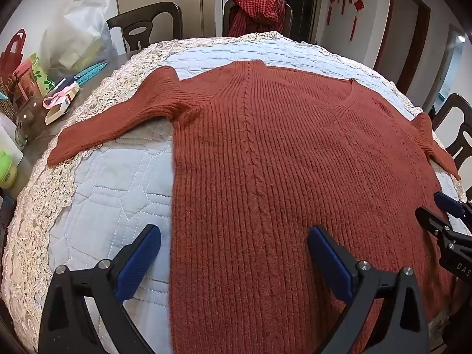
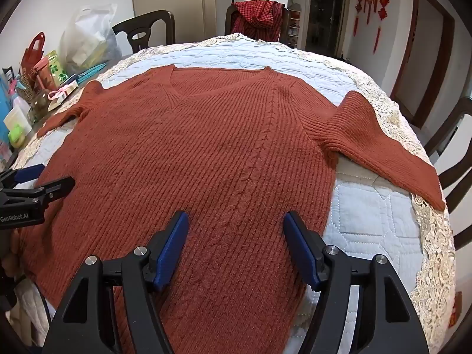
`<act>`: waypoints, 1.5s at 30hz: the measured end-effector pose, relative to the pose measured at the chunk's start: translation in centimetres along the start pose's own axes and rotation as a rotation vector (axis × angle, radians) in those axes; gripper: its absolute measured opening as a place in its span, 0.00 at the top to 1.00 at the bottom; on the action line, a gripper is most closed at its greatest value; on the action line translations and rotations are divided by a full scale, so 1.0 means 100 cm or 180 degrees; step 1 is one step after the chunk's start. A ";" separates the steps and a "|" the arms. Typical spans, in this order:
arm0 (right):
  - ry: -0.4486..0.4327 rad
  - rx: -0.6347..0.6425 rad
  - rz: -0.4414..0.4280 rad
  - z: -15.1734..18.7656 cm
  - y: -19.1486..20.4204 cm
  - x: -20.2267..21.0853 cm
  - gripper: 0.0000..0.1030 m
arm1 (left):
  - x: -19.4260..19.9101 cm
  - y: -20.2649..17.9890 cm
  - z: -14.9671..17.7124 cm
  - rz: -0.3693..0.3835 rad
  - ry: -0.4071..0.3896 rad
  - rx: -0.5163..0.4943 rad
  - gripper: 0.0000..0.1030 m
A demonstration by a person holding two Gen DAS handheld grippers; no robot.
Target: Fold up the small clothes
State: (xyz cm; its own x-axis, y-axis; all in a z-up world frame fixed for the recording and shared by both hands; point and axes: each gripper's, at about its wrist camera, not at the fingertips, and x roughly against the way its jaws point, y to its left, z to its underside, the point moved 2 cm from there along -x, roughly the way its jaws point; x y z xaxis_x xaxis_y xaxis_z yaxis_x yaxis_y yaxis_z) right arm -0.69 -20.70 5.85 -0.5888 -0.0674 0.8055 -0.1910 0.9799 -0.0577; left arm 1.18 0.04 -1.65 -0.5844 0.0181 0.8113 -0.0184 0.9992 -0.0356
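A rust-red ribbed V-neck sweater (image 1: 280, 159) lies flat, front up, on the quilted white table cover (image 1: 112, 194), neck at the far side, both sleeves spread out. It also shows in the right wrist view (image 2: 206, 153). My left gripper (image 1: 234, 236) is open and empty, hovering over the sweater's lower left edge, one finger over the cover, one over the knit. My right gripper (image 2: 236, 224) is open and empty above the sweater's lower right part. Each gripper shows at the edge of the other's view: the right one (image 1: 436, 209), the left one (image 2: 50, 177).
Clutter stands on the table's left: a plastic bag (image 1: 79, 32), red gift bag (image 1: 13, 50), glass jar (image 1: 29, 118), small boxes. Dark chairs (image 1: 147, 23) ring the table; one holds a red checked cloth (image 1: 256, 11). The cover has a lace border (image 2: 427, 236).
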 end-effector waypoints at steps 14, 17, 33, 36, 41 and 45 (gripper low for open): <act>-0.0008 0.0004 0.0005 0.000 0.001 0.000 0.34 | -0.001 0.001 -0.001 -0.0029 -0.0019 -0.0019 0.01; -0.0009 0.0004 0.0006 0.000 0.001 0.000 0.33 | -0.001 0.001 -0.001 -0.0028 -0.0024 -0.0017 0.01; -0.0008 0.0001 0.0002 0.001 0.001 0.000 0.33 | 0.001 0.002 0.001 -0.0030 -0.0035 -0.0020 0.01; -0.0008 -0.0001 0.0000 0.000 0.001 0.000 0.33 | 0.001 0.001 0.001 -0.0031 -0.0036 -0.0020 0.01; -0.0009 -0.0002 -0.0001 0.000 0.001 0.000 0.33 | 0.002 0.001 0.000 -0.0030 -0.0040 -0.0020 0.01; -0.0009 -0.0002 -0.0001 0.000 0.001 0.000 0.33 | 0.002 0.001 0.000 -0.0030 -0.0041 -0.0020 0.01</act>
State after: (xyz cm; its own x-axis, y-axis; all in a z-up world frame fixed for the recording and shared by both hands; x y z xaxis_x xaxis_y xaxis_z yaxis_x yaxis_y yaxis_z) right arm -0.73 -20.59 5.80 -0.5908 -0.0683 0.8039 -0.1907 0.9800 -0.0568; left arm 1.06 0.16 -1.45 -0.5946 0.0083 0.8040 -0.0188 0.9995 -0.0242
